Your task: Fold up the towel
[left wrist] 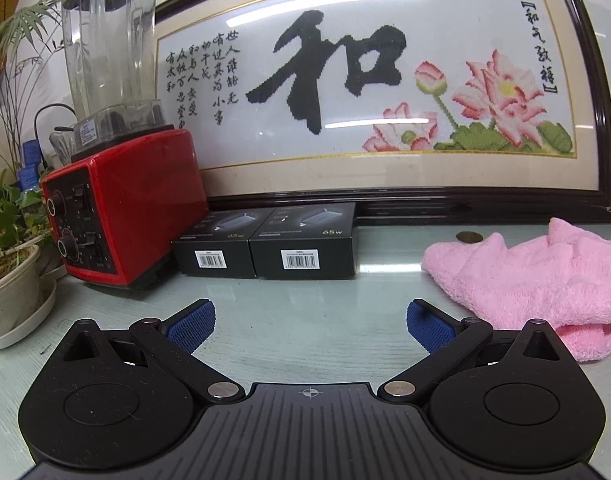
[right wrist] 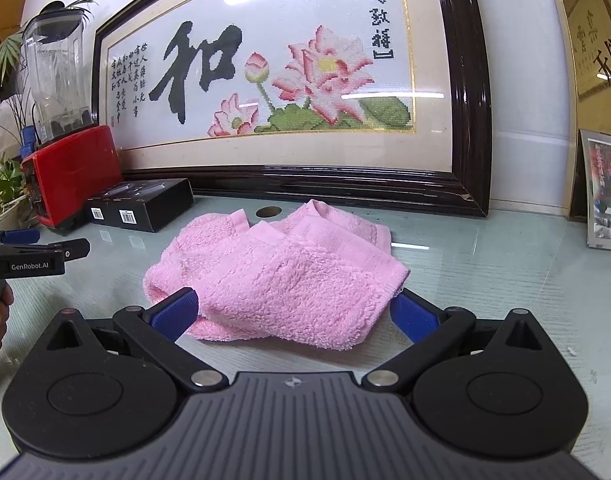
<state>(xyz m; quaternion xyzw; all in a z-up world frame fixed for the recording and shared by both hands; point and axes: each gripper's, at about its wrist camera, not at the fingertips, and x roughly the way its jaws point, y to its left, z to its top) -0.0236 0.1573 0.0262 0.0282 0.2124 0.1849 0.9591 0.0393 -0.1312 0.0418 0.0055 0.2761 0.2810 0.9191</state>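
A pink fluffy towel (right wrist: 281, 276) lies crumpled in a loose heap on the pale glass tabletop; it also shows in the left wrist view (left wrist: 537, 276) at the right. My right gripper (right wrist: 295, 314) is open, its blue pads (right wrist: 177, 312) on either side of the towel's near edge, not closed on it. My left gripper (left wrist: 311, 324) is open and empty over bare table, left of the towel. The left gripper also shows from the side in the right wrist view (right wrist: 71, 249) at the far left.
A red blender (left wrist: 121, 204) and two black boxes (left wrist: 265, 246) stand at the back left, potted plants (left wrist: 9, 264) further left. A large framed embroidery (left wrist: 385, 92) leans on the wall behind. A small framed photo (right wrist: 605, 196) stands at the right. A coin (right wrist: 268, 211) lies behind the towel.
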